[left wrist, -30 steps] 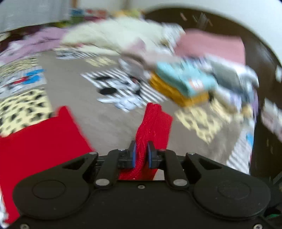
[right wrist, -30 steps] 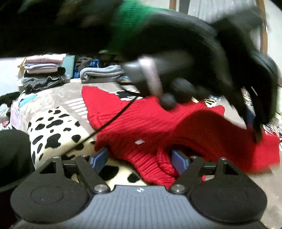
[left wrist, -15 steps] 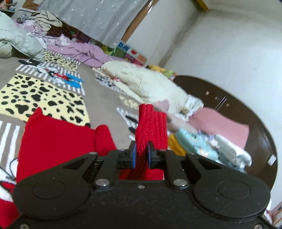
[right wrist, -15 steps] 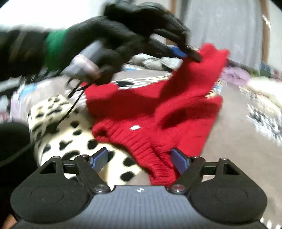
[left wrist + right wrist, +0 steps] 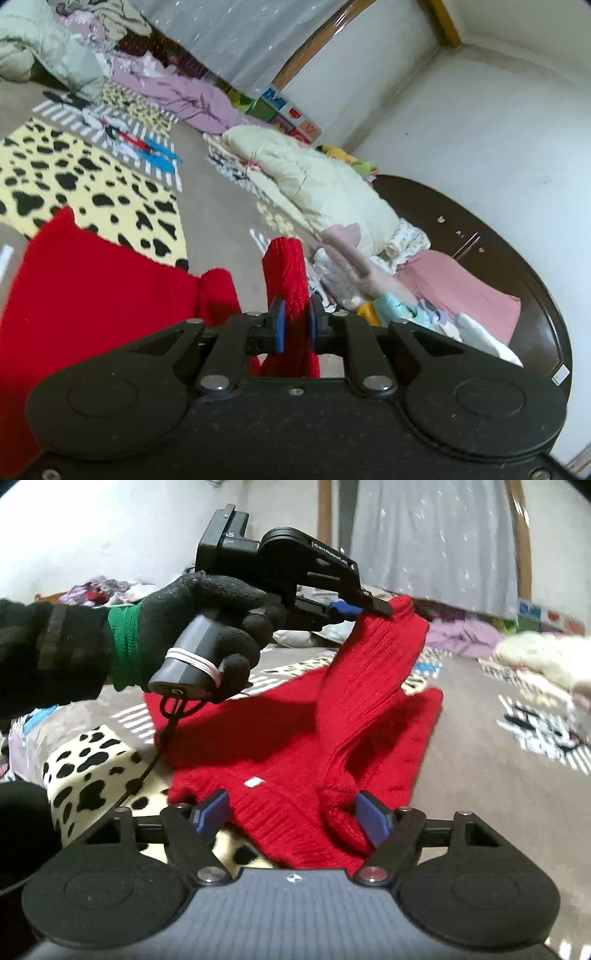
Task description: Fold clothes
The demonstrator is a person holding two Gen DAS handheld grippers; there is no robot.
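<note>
Right wrist view: a red knitted sweater (image 5: pixel 280 738) lies on the patterned bedspread (image 5: pixel 85 760), its sleeve (image 5: pixel 373 664) lifted, clamped in the left gripper (image 5: pixel 373 605); the right gripper (image 5: pixel 291 814) gapes over the collar, unpressed. The sleeve's thin pinch could slip, spoiling the fold.

The red sweater (image 5: pixel 369 686) is a chunky ribbed knit, matt and rough. The bed cover (image 5: pixel 221 206) beneath it looks like soft printed fleece, dull in finish. The left claw (image 5: pixel 295 325) has matt, finely speckled black plastic arms, shiny metal screw heads and smooth blue pads (image 5: pixel 280 325). The right claw (image 5: pixel 293 814) has a ribbed grey plastic body. The gloved hand (image 5: pixel 207 627) wears fuzzy black knit with a green cuff. The dark headboard (image 5: pixel 517 258) is polished, glossy wood.
</note>
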